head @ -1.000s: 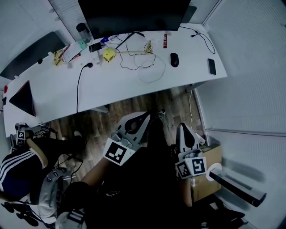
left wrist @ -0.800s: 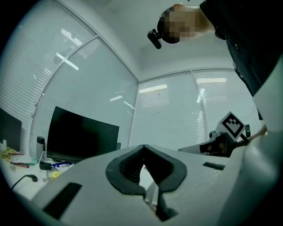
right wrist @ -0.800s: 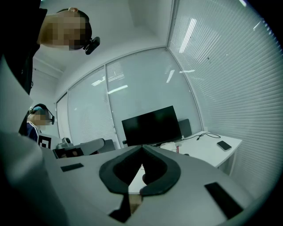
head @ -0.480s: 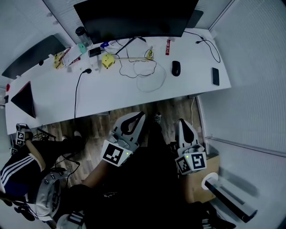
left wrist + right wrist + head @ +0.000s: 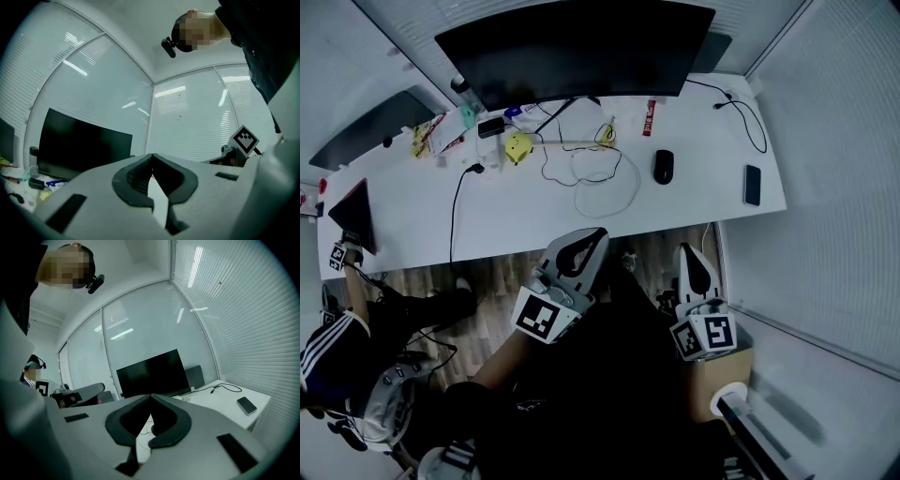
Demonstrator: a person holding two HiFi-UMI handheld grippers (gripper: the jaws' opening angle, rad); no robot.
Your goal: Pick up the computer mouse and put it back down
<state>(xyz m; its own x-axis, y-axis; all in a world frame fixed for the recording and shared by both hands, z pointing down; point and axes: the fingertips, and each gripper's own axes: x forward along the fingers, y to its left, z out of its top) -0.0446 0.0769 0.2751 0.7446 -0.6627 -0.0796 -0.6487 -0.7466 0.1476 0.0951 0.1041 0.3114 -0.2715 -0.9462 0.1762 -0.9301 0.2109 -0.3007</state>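
A small black rounded computer mouse [image 5: 663,166] lies right of centre on the smooth white table [image 5: 703,192], bare tabletop around it, back from the near edge. By that edge the left hand-held gripper [image 5: 596,232] and right hand-held gripper [image 5: 685,249] hang pressed together, empty.

Head view looks steeply down on the desk [image 5: 534,211]; both gripper views look low across it toward the monitor [image 5: 581,47].

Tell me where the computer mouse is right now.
In the head view the computer mouse sits on the white desk, right of centre, between the looped cable on its left and the dark phone on its right.
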